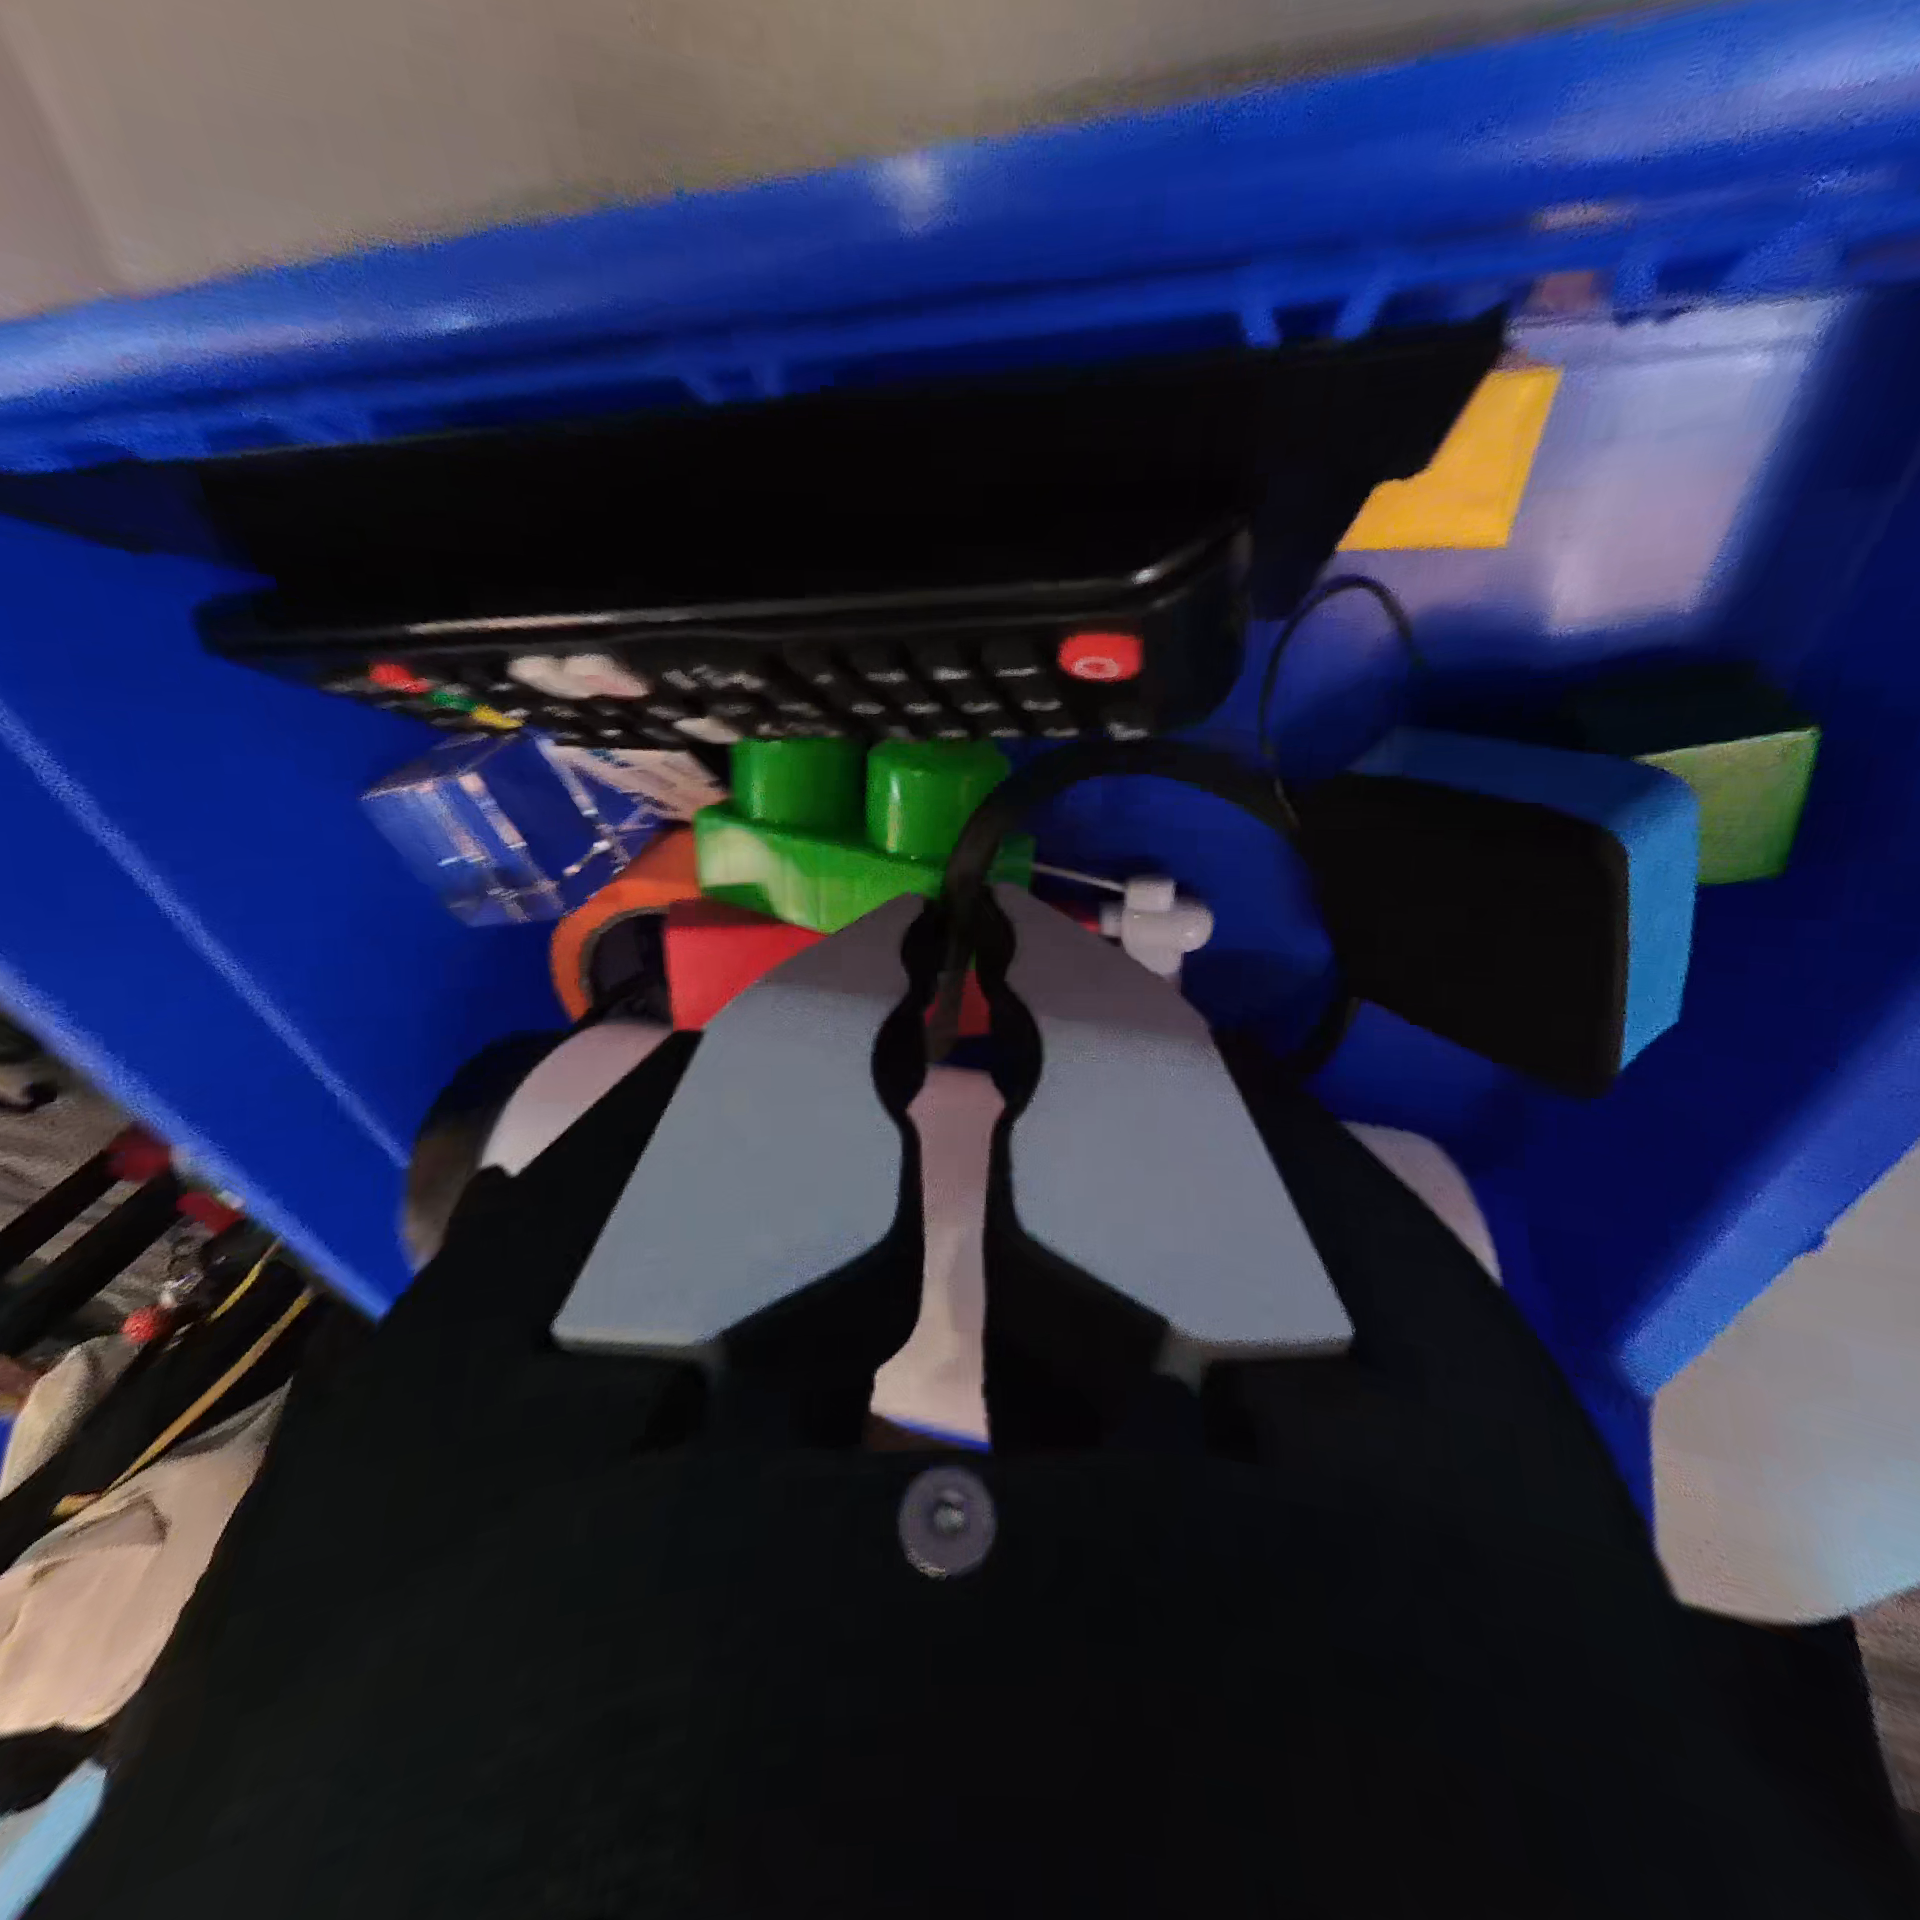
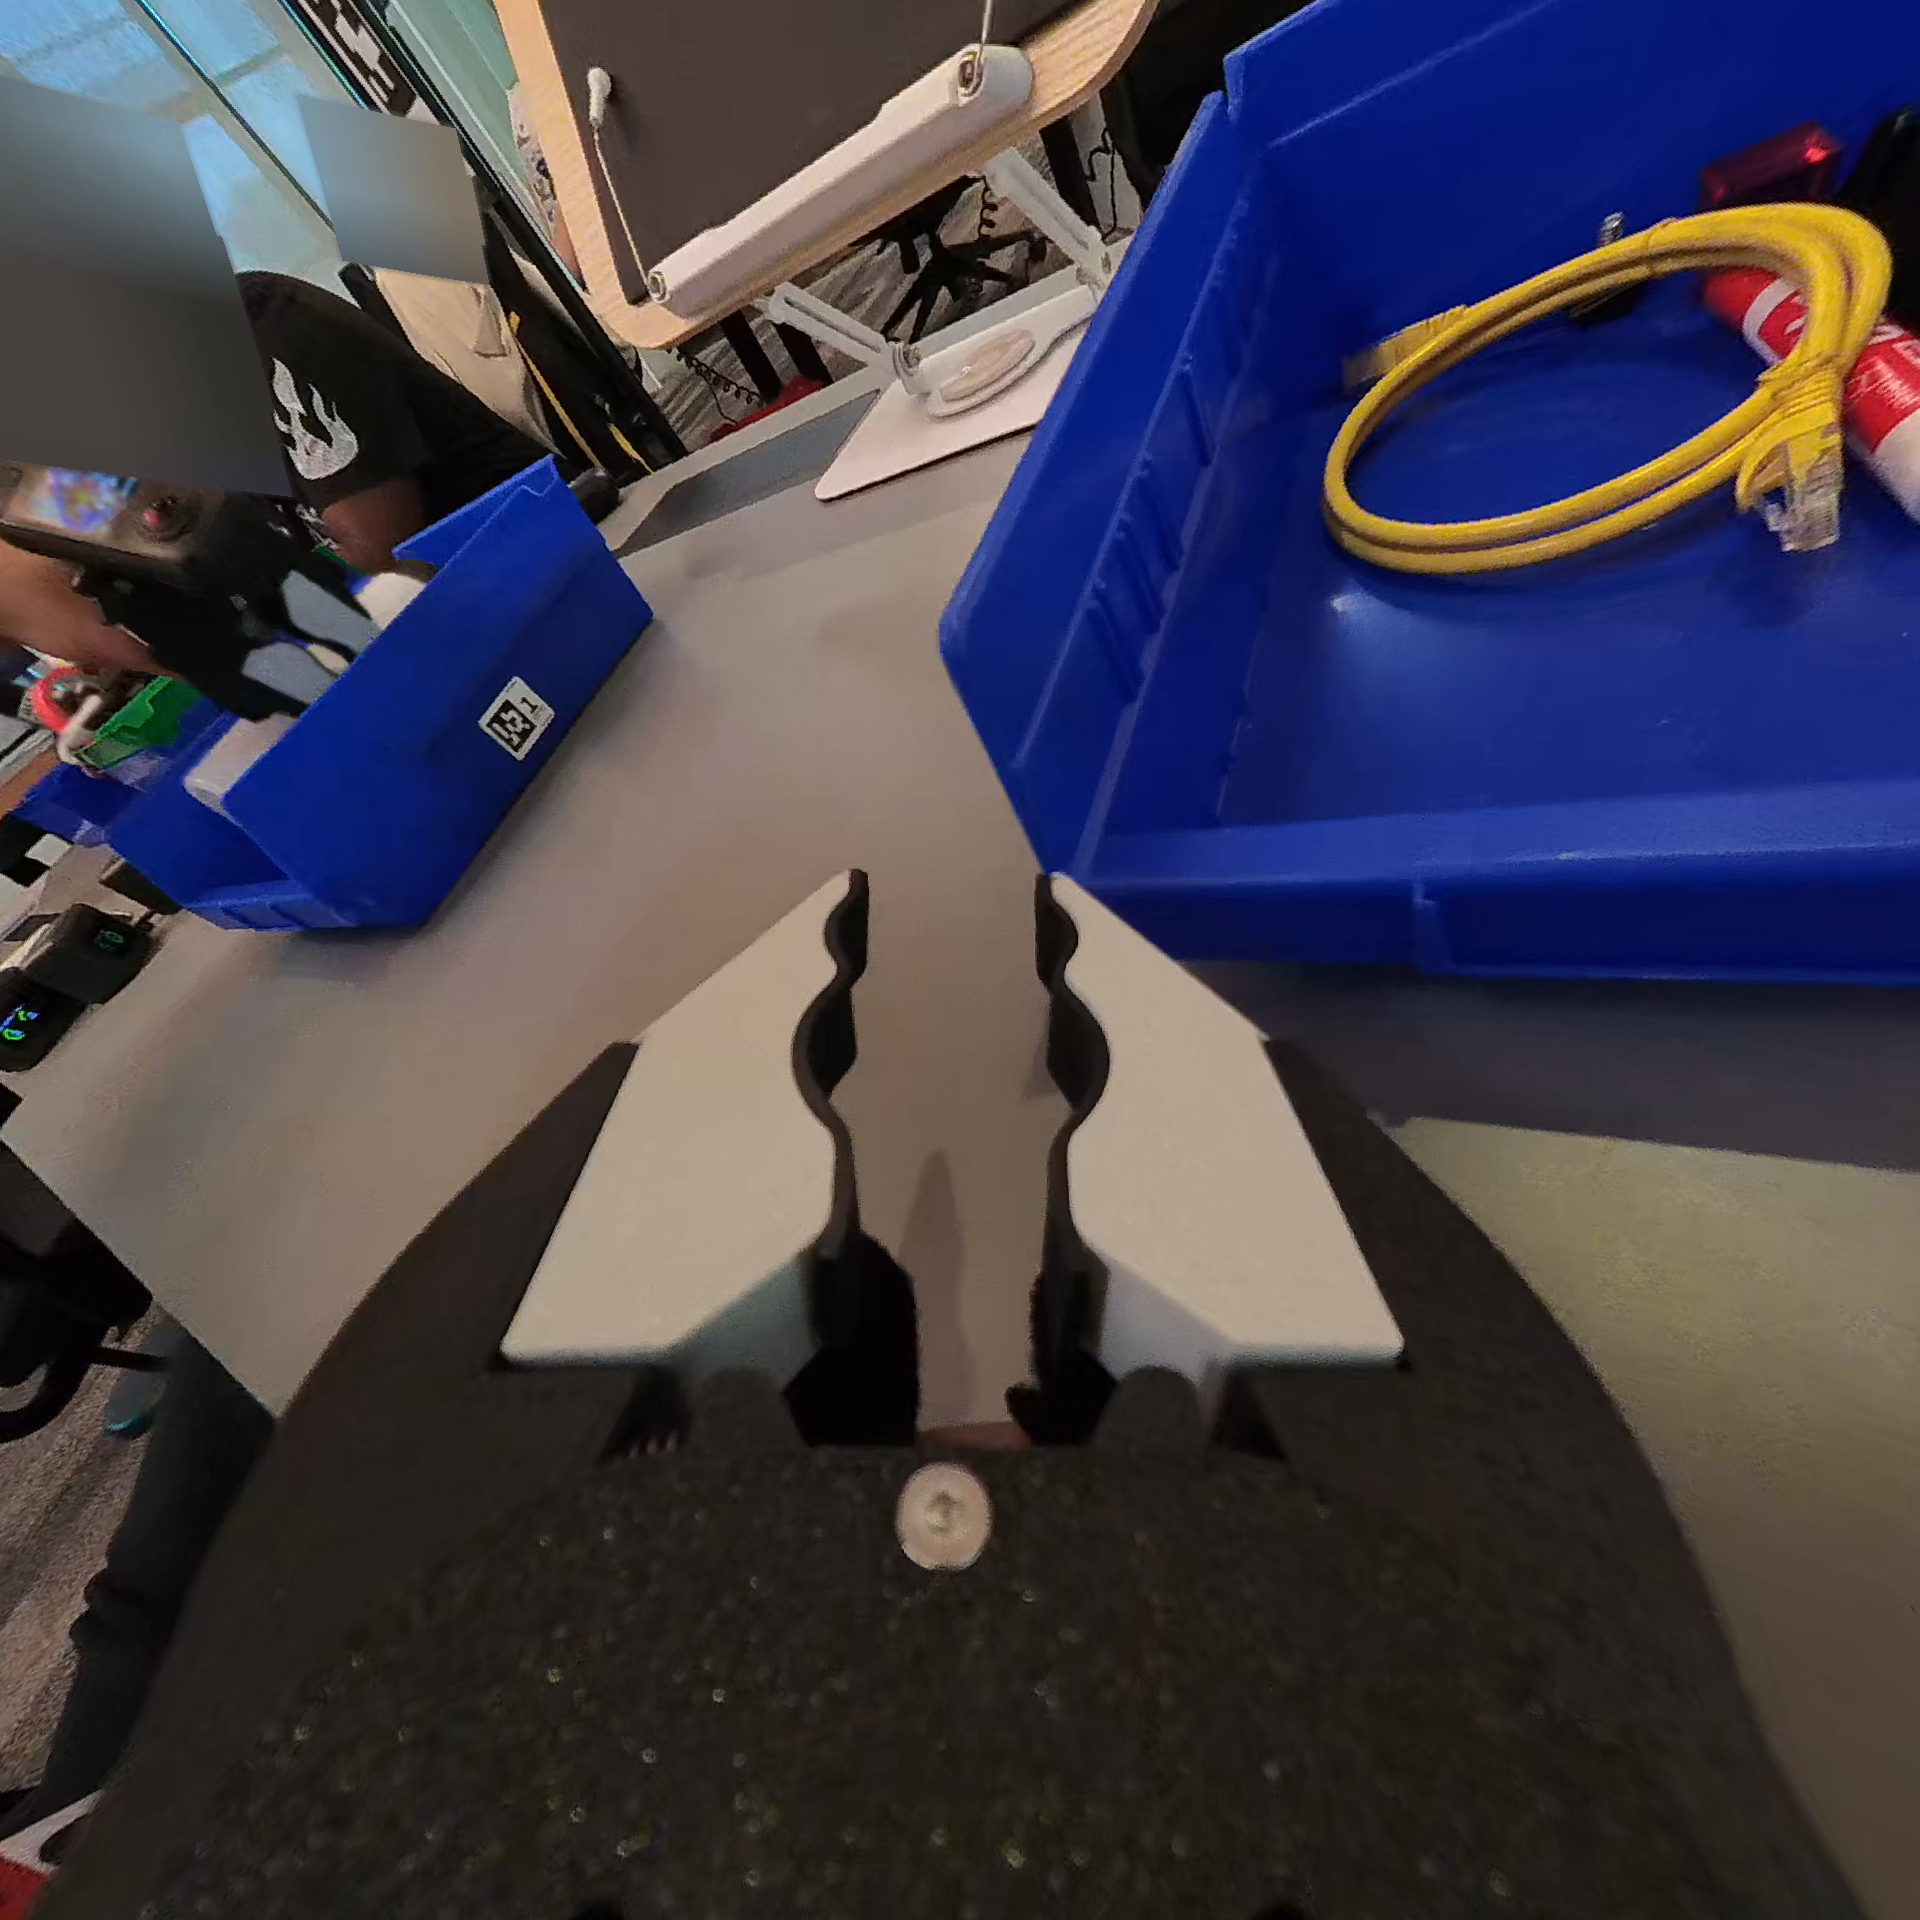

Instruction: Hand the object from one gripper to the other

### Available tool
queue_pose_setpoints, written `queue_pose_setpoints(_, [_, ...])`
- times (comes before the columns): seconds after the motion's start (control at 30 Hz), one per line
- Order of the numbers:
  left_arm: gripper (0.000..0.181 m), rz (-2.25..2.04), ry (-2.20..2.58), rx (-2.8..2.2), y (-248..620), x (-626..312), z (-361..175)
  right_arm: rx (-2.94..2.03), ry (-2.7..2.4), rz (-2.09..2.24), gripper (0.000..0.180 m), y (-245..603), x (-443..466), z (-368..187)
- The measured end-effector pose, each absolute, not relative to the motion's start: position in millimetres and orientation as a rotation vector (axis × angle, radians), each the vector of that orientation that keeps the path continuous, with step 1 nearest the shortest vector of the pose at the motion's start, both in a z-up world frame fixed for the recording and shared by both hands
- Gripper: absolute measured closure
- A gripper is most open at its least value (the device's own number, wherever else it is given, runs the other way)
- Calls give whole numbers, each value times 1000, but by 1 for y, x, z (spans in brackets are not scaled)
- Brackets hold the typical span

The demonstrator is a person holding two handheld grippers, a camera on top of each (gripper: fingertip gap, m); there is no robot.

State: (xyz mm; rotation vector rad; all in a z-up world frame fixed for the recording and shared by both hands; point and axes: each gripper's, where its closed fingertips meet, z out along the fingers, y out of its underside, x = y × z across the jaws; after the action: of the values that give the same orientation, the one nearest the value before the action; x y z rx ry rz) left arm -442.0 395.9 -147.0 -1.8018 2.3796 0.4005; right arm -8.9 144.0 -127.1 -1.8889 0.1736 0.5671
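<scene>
In the left wrist view my left gripper [image 1: 958,914] is down inside a blue bin [image 1: 208,831] and is shut on a thin black loop [image 1: 982,842]. The loop arcs away to the right over the bin's contents. A green toy brick [image 1: 831,831] lies just beyond the fingertips. In the right wrist view my right gripper [image 2: 951,883] is open and empty. It hovers over the grey table [image 2: 727,790], between two blue bins. The left gripper's hand-held body [image 2: 197,592] shows far left, reaching into the smaller bin [image 2: 416,769].
The left bin also holds a black remote [image 1: 727,665], a red block [image 1: 727,961], an orange tape roll [image 1: 592,914], a clear box [image 1: 478,831] and a blue-and-black pad [image 1: 1507,914]. The large bin [image 2: 1143,644] holds a yellow cable [image 2: 1558,520] and a red-and-white tube [image 2: 1870,374]. Left tips to right tips: about 50 cm.
</scene>
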Motion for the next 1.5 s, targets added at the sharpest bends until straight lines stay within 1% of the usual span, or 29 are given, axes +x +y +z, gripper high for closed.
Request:
queue_pose_setpoints(0.13, [175,397,2235,-1766,402,-444,-115,-1881,149,576,148,141,-17,-124])
queue_pose_setpoints(0.27, [175,398,2027,-1747,408,-451,-61,-1877,117,572,148,136,-25,-121])
queue_pose_setpoints(0.53, [175,262,1448,-1653,428,-445,84,-1852,16,486,148,132,-39,-111])
queue_pose_setpoints(0.67, [175,185,1277,-1615,430,-433,155,-1828,-31,494,148,133,-53,-100])
queue_pose_setpoints(0.83, [175,86,1147,-1478,411,-400,275,-1792,-155,560,148,134,-86,-76])
queue_pose_setpoints(0.97, [175,-37,1109,-1375,381,-368,364,-1697,-340,621,148,142,-114,-27])
queue_pose_setpoints(1.1, [176,-181,1115,-1319,351,-337,417,-1593,-598,691,147,156,-142,50])
queue_pose_setpoints(1.2, [176,-262,1145,-1282,328,-313,438,-1521,-718,707,145,173,-157,111])
queue_pose_setpoints(1.3, [176,-335,1167,-1247,305,-290,450,-1417,-759,765,137,191,-175,173])
queue_pose_setpoints(1.33, [176,-365,1174,-1238,298,-283,452,-1393,-775,794,134,196,-183,190])
queue_pose_setpoints(1.5, [175,-482,1227,-1189,261,-249,459,-1314,-796,839,131,232,-209,251])
